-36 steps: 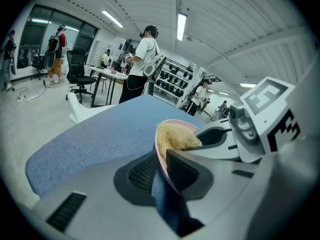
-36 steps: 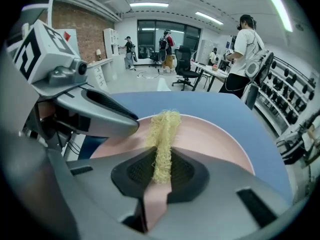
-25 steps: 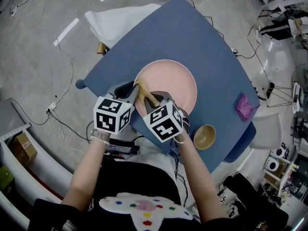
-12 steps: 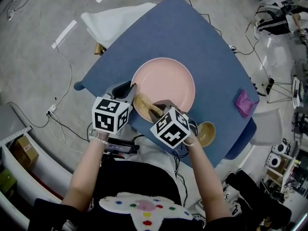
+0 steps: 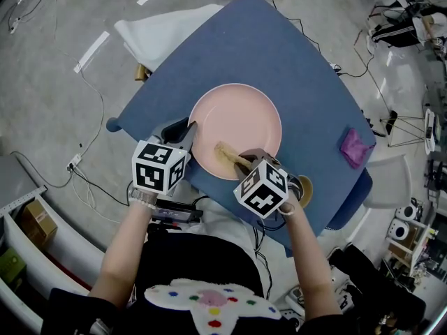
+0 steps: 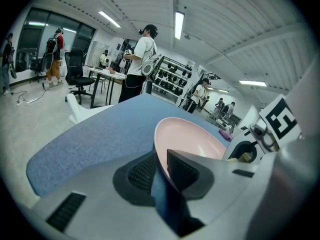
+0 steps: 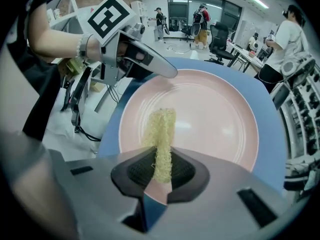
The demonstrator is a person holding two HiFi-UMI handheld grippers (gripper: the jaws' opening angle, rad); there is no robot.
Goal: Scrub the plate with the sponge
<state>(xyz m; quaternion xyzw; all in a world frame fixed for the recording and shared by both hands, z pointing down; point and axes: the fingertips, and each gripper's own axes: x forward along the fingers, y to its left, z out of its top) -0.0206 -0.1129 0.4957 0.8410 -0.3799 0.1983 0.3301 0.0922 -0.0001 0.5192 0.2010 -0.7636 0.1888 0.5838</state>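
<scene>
Left claw [image 6: 162, 156] is closed on the plate's near-left rim, one jaw inside the edge and one outside it. That grip looks meant to pin the plate so it cannot slide or spin while it is rubbed. Right claw [image 7: 161, 170] is pinching the sponge by one end, coming in over the plate's near-right rim, which leaves the free length to do the wiping.

Under the plate, the blue worktop [image 5: 279, 54] has a cloth-like surface, which probably gives some grip but not enough to hold a dish against sideways strokes. The plate [image 5: 237, 114] is pink, shallow and upright, and its face looks clean and dry. A small tan bowl [image 5: 304, 187] sits just beside the plate's near-right rim, partly hidden behind the right claw. It is close enough that a wide backstroke could knock it. A purple cloth [image 5: 354, 149] lies well apart, to the right of the plate.

The sponge [image 7: 161, 129] is a thin yellowish strip. Its free end rests on the plate's inner face, near the middle of the near half, so scrubbing seems under way.
</scene>
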